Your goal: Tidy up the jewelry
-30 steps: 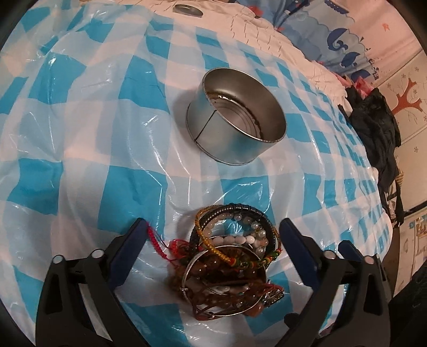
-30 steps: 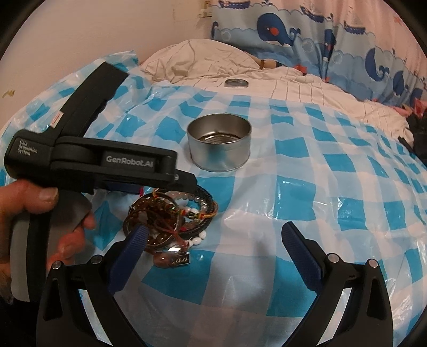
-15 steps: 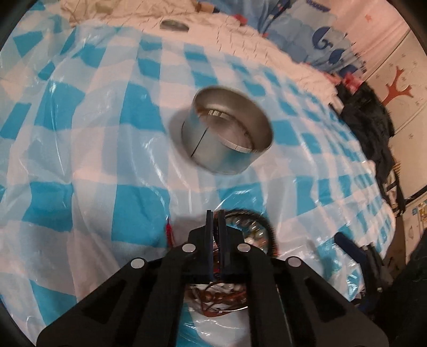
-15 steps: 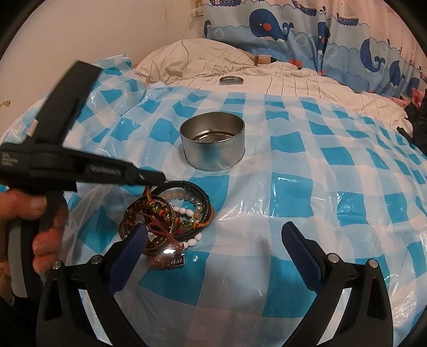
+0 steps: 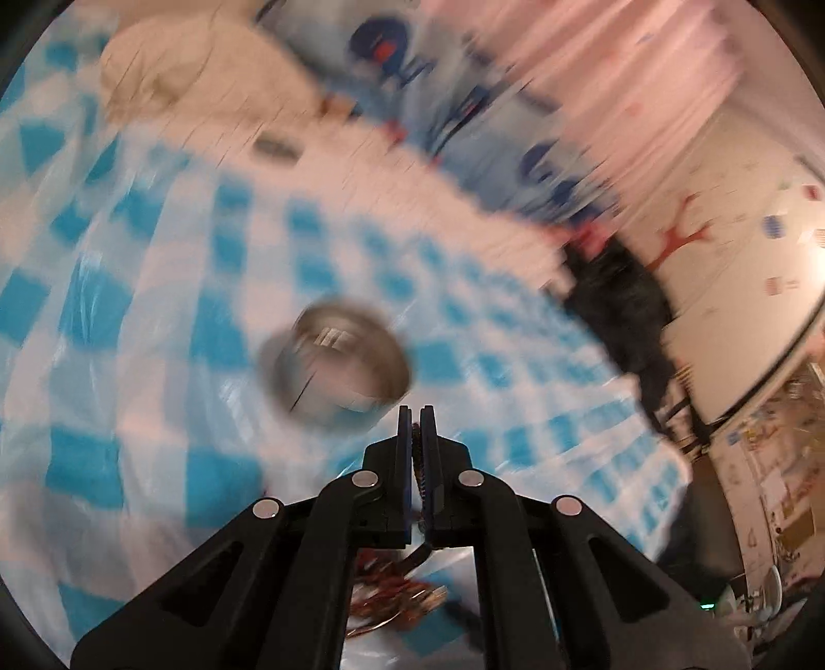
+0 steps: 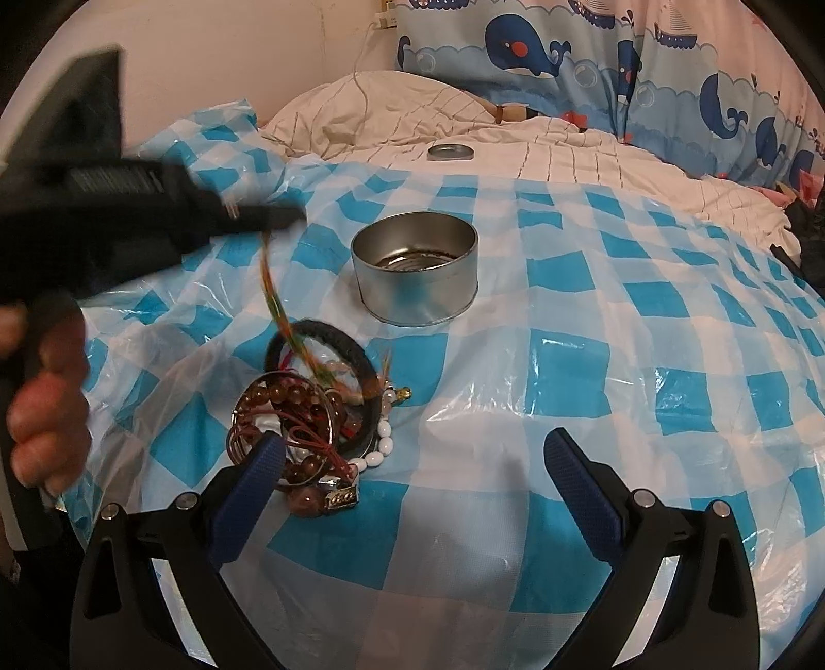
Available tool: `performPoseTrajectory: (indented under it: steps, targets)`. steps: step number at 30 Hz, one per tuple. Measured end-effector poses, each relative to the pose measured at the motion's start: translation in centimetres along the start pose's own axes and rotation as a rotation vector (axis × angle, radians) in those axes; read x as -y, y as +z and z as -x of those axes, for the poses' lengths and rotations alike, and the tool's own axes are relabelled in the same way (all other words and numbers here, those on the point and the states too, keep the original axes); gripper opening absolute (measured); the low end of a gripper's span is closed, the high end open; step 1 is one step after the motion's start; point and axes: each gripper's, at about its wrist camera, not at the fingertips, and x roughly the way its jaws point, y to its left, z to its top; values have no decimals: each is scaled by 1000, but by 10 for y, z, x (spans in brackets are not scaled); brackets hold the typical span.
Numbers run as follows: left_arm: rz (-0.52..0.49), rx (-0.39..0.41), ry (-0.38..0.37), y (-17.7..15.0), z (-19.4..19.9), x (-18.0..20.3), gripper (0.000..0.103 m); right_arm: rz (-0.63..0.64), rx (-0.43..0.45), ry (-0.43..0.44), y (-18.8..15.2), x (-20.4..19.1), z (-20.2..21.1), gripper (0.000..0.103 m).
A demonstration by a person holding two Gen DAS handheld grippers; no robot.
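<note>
My left gripper (image 5: 416, 412) is shut on a thin beaded bracelet (image 5: 418, 458), pinched between its blue pads. In the right wrist view the left gripper (image 6: 286, 216) hovers above the bedspread, and the orange-green bracelet (image 6: 270, 288) dangles from it, its lower end still among the jewelry pile (image 6: 314, 412). The pile holds brown beads, white beads, metal rings and a black band. An empty round metal tin (image 6: 415, 273) stands just beyond it, blurred in the left wrist view as the tin (image 5: 335, 371). My right gripper (image 6: 412, 440) is open, low and near the pile, holding nothing.
A blue-and-white checked plastic sheet (image 6: 593, 361) covers the bed. The tin's lid (image 6: 450, 151) lies further back on a cream quilt, near whale-print pillows (image 6: 541, 46). A hand (image 6: 46, 428) grips the left tool. Dark clothing (image 5: 624, 319) lies at the bed's right edge.
The left gripper shut on a bracelet in the pile, then rose and tipped upward, drawing the orange-green strand out. The right gripper stayed put.
</note>
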Motion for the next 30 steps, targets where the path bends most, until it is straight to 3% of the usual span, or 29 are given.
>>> performPoseTrajectory:
  steps: [2, 5, 14, 17, 23, 25, 26, 27, 30]
  targets:
    - [-21, 53, -11, 5, 13, 6, 2, 4, 4, 9, 0, -2, 1, 97]
    - [1, 66, -1, 11, 18, 2, 2, 20, -4, 24, 0, -6, -1, 97]
    - [41, 49, 47, 8, 24, -14, 2, 80, -14, 114, -4, -21, -3, 96]
    - [47, 43, 51, 8, 23, -17, 2, 64, -31, 122, -4, -18, -9, 90]
    - [47, 41, 55, 8, 24, -19, 3, 33, -99, 154, -7, -13, -23, 47]
    - [47, 40, 59, 8, 24, -20, 3, 31, -112, 184, -9, -15, -25, 20]
    - [47, 40, 61, 9, 24, -21, 3, 35, -109, 195, -9, -16, -23, 13]
    - [49, 40, 62, 9, 24, -22, 3, 42, -103, 195, -9, -17, -21, 7]
    - [50, 38, 68, 9, 25, -23, 3, 30, -84, 231, -8, -16, -15, 6]
